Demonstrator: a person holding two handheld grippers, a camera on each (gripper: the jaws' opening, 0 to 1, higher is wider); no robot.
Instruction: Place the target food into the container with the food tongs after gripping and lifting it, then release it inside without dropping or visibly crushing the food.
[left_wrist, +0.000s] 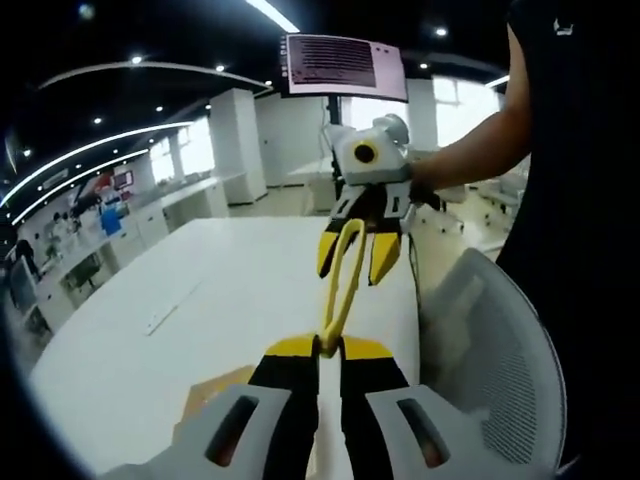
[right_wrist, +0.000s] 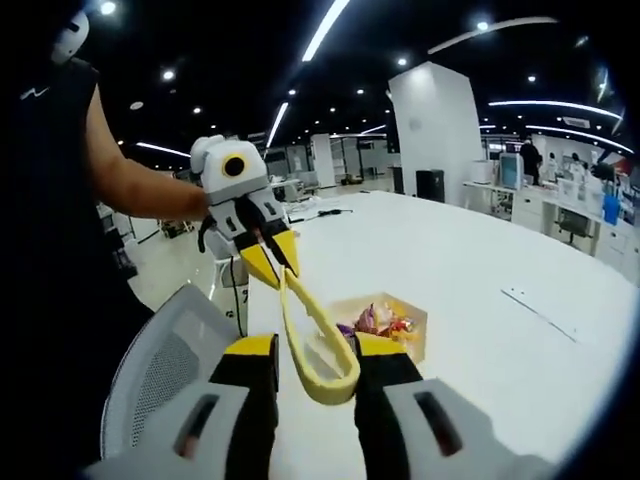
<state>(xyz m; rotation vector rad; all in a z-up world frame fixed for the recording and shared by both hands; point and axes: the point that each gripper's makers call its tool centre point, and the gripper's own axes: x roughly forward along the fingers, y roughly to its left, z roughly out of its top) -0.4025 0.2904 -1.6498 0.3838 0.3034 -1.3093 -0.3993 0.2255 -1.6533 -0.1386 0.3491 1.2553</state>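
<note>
Both grippers are held up in the air over the edge of the white worktop, facing each other, w/ the yellow food tongs spanning the gap between them.

Left gripper, left gripper view: jaws narrow, closed on the tongs' joined end, which sits pinched between the yellow tips. Right gripper view shows the same gripper at the far end of the tongs.

Right gripper, right gripper view: jaws set either side of the tongs' looped end; they look closed onto it, so the tool appears held at both ends. Left gripper view shows this gripper w/ the tong arms running up between its jaws.

Judgement: two-ended hold looks like a hand-over or re-grip, getting the tongs seated so one gripper can squeeze the arms. Tongs are not near the food yet.

Target food: wrapped snack items, pink/purple/red, lying in an open shallow cardboard box on the worktop, below and beyond the tongs. Type not readable. Left gripper view shows a corner of the box.

Other: grey mesh chair back beside the worktop; person's bare forearm behind the right gripper; monitor on a stand.

Pick-up not started.
</note>
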